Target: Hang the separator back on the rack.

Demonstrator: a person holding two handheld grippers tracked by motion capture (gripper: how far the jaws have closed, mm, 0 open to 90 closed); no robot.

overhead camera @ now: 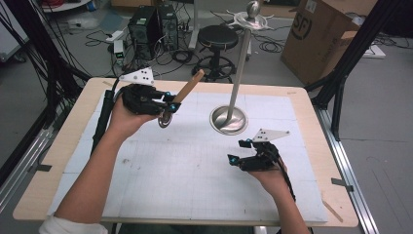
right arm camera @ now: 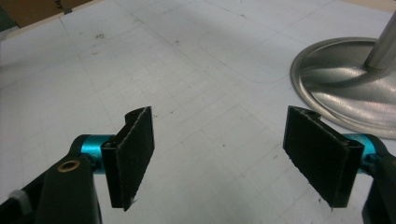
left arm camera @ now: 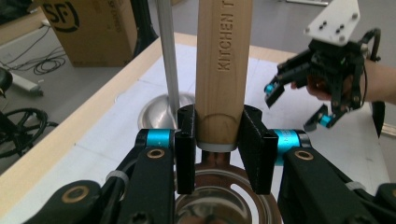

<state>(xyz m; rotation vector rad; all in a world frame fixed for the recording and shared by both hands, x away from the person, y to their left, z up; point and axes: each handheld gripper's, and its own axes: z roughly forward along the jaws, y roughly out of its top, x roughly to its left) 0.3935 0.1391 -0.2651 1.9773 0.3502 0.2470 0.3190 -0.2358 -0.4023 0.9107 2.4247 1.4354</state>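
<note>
Above the tabletop [overhead camera: 160,170], left hand-held gripper [left arm camera: 218,140] clamps a wooden-handled utensil [left arm camera: 223,60], probably a strainer; keep it firm nearing the stand [overhead camera: 229,117]. Right hand-held gripper [right arm camera: 224,154] gapes empty.

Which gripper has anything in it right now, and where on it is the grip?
The left gripper is shut on the wooden handle of a metal kitchen utensil, at the handle's lower end just above the metal head. The right gripper is open and holds nothing.

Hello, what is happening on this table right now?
A person works with two hand-held grippers. The left gripper is shut on the wooden handle of a metal kitchen utensil, held above the white mat. The right gripper is open and holds nothing, near the round base of the metal stand.
</note>
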